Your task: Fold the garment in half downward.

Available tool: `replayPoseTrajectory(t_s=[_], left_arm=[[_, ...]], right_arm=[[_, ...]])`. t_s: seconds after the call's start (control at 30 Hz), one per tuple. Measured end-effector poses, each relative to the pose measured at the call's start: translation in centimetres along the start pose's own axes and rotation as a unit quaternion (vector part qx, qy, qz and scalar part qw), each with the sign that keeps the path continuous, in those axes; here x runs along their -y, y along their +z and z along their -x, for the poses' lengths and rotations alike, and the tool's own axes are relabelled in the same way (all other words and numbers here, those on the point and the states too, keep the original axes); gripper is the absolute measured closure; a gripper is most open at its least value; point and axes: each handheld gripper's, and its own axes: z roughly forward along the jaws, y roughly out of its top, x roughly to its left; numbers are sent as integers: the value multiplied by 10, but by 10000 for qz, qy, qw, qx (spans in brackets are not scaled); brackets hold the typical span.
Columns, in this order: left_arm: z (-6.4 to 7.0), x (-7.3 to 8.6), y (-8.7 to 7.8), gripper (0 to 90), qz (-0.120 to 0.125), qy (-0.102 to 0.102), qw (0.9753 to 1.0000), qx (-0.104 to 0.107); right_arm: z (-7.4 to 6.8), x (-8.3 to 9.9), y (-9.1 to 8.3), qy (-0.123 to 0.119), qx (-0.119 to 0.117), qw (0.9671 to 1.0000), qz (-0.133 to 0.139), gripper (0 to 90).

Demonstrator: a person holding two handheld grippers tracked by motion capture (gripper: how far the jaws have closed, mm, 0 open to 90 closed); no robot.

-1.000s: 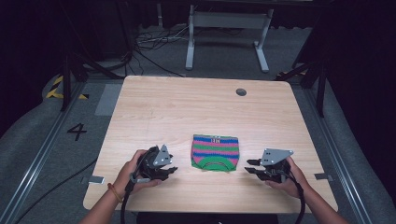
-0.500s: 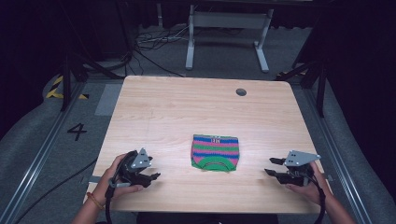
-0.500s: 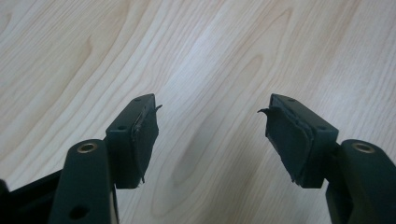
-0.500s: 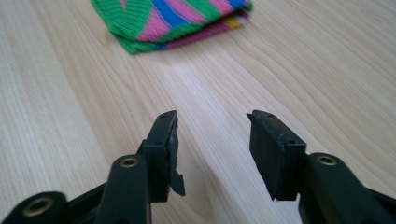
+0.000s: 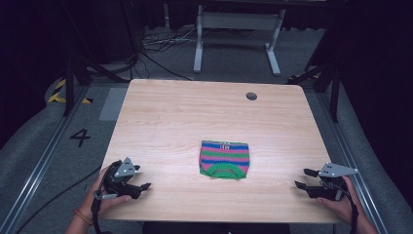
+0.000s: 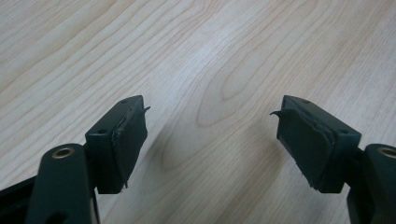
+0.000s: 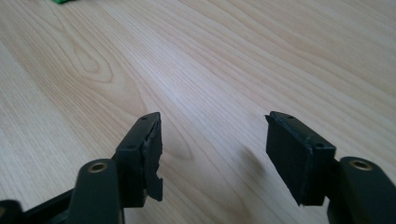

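High view: both grippers have pulled back from the folded striped cloth (image 5: 224, 159) to the near corners; left gripper (image 5: 141, 187) and right gripper (image 5: 303, 178) wide, empty; cloth mid-table, fold likely finished

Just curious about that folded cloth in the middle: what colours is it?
The folded cloth is striped pink, green and blue, with a green edge; it shows best in the high view.

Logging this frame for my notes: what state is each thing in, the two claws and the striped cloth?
Left claw: open, empty, low over the table's near left corner.
Right claw: open, empty, near the table's right edge.
Striped cloth: folded, lying flat on the table, apart from both claws.
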Motion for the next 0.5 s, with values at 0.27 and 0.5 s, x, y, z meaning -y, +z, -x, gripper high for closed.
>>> replayPoseTrajectory(t_s=[0.27,0.5], left_arm=[[-10,16,-3,218,204,-474,9986,83],[-8,18,0,178,222,-473,9984,-225]], right_arm=[[7,18,-7,454,84,9989,126,286],[5,21,-8,504,299,9983,45,251]])
